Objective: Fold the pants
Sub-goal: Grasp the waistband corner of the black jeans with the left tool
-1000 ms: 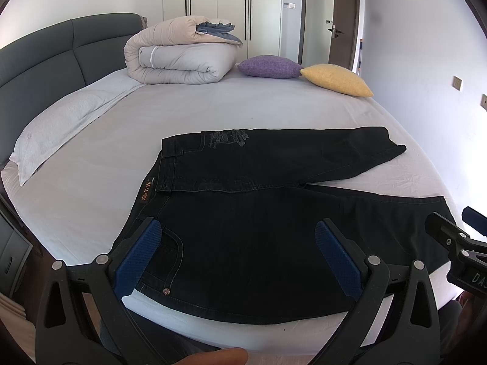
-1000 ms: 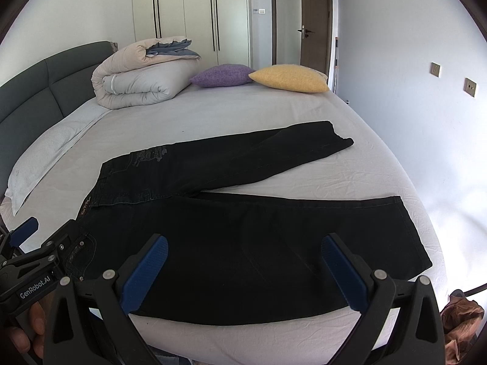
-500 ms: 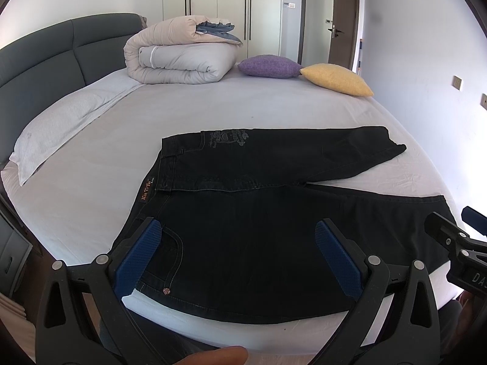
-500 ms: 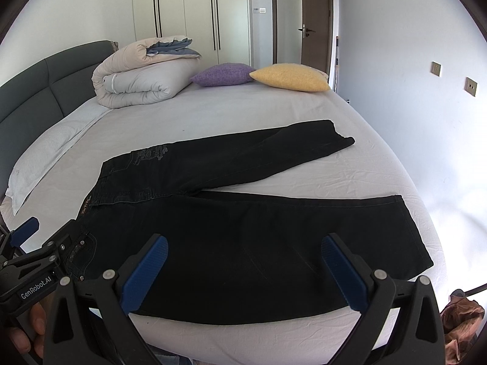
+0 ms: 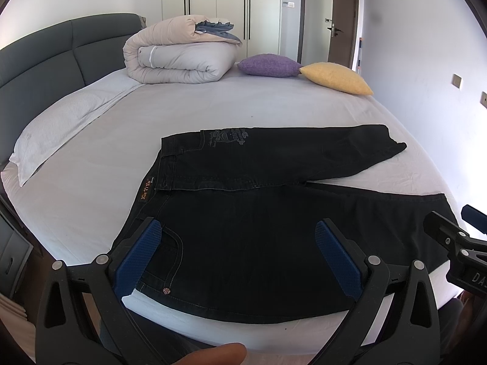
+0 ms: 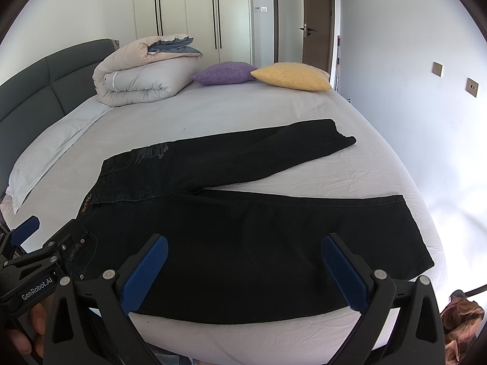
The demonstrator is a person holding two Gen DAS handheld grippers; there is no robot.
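Observation:
Black jeans (image 5: 249, 219) lie flat on the white bed, waistband at the left, legs spread to the right; they also show in the right wrist view (image 6: 243, 231). The far leg angles away, the near leg lies along the bed's front edge. My left gripper (image 5: 237, 237) is open and empty, held above the near waist and pocket area. My right gripper (image 6: 243, 252) is open and empty above the near leg. Each gripper shows in the other's view, the right one (image 5: 456, 243) at the far right and the left one (image 6: 45, 258) at the far left.
A rolled duvet (image 5: 179, 54), a purple cushion (image 5: 268, 65) and a yellow cushion (image 5: 334, 77) lie at the bed's far side. A white pillow (image 5: 61, 124) lies at the left by the grey headboard (image 5: 45, 54). Wardrobe and door stand behind.

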